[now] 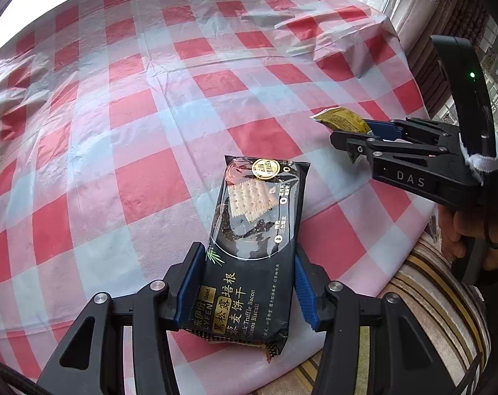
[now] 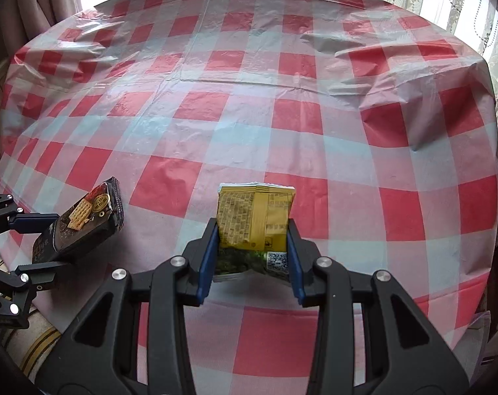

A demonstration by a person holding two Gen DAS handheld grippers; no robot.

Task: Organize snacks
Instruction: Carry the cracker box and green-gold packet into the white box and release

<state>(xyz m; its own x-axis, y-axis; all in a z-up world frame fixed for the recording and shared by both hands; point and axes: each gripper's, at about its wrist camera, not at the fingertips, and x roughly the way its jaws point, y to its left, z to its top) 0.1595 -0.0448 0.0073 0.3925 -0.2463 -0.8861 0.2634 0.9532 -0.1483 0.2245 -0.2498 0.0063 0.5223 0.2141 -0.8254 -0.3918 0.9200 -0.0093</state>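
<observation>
Over the checked desk, two snack packets held in two hand-held grippers.

Across the whole scene spreads the desk (image 1: 143,105), covered in a wrinkled red, pink and white checked plastic cloth (image 2: 282,125); a striped cushion (image 1: 446,296) shows just past the desk's near edge. Above that near edge, the left hand-held gripper (image 1: 249,283) is clamped on the lower half of a black Lyfen black truffle bacon quinoa biscuit pack (image 1: 252,253), its far end pointing out over the desk. To the right of the biscuit pack, also over the desk's near part, the right hand-held gripper (image 2: 250,256) pinches a smaller yellow and green snack packet (image 2: 254,227) between its blue pads (image 2: 206,260), printed back facing its camera.
</observation>
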